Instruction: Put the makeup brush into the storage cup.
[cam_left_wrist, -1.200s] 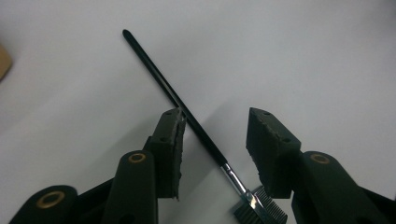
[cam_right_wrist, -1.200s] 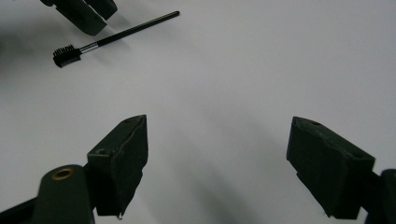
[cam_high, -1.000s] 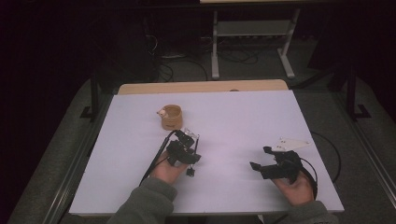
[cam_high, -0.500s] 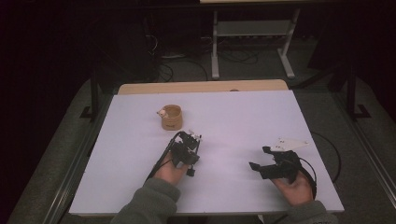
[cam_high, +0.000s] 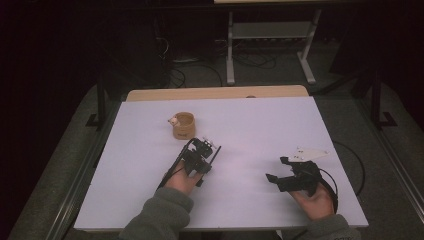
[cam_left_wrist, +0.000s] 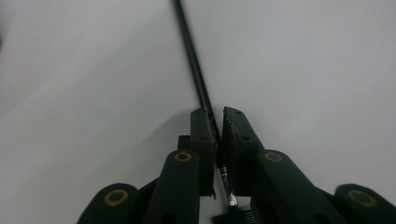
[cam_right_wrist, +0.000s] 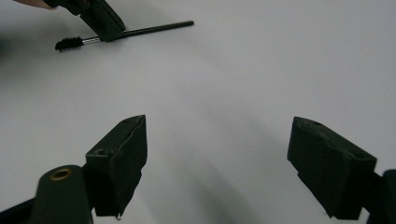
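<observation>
The wide table with its pale lilac-white top (cam_high: 260, 125) carries everything, a strip of bare wood showing along its far edge. Well toward the far left of it stands a small round tan wooden cup (cam_high: 184, 125) with a tiny white figure at its rim.

Nearer the person, a hand in a grey-green sleeve holds the left gripper (cam_high: 202, 161) just this side of the cup, apart from it. Its jaws are drawn together, clamped on a thin black brush wand (cam_left_wrist: 194, 65) — in the left gripper view the long straight handle runs up and away from between the two black pads, low over the table top. In the right gripper view the same wand (cam_right_wrist: 140, 31) lies nearly level in those jaws, with its short silver neck and small dark bristle head sticking out on one side and the handle on the other.

The right gripper (cam_high: 277, 170) hovers low at the near right of the table, well apart from the left one, its jaws spread wide with bare table top between them — nothing is in its grasp
</observation>
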